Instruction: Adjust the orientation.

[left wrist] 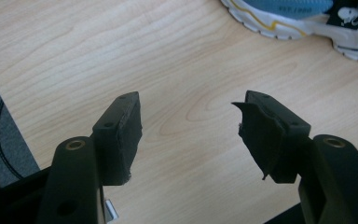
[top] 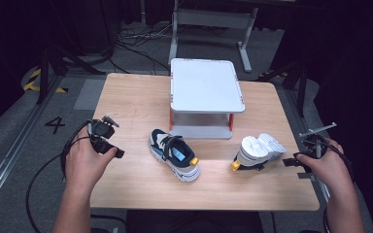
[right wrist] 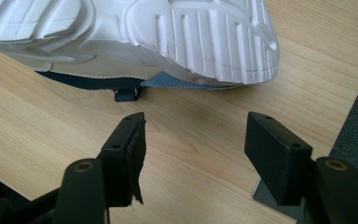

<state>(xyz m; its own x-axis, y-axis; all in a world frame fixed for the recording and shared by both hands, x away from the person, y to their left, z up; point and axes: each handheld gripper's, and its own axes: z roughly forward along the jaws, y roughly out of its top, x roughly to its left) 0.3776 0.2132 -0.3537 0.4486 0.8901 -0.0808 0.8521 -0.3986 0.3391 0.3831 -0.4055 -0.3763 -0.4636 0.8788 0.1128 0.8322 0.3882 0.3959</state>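
Two white, blue and yellow sneakers lie on the wooden table (top: pixel 136 104). One sneaker (top: pixel 175 154) stands upright near the middle, and its sole edge (left wrist: pixel 298 23) crosses the top of the left gripper view. The other sneaker (top: pixel 258 151) lies overturned at the right, white sole up; its ribbed sole (right wrist: pixel 177 32) is just beyond my right gripper (right wrist: pixel 193 135). My left gripper (top: pixel 120 153) is open over bare wood left of the upright sneaker, its jaws (left wrist: pixel 189 121) wide apart. My right gripper (top: pixel 288 162) is open beside the overturned sneaker, not touching it.
A white two-level rack (top: pixel 206 87) with red posts stands at the back middle of the table. Cables (top: pixel 43 170) trail off the left edge to the grey floor. A metal frame (top: pixel 209 24) stands behind the table.
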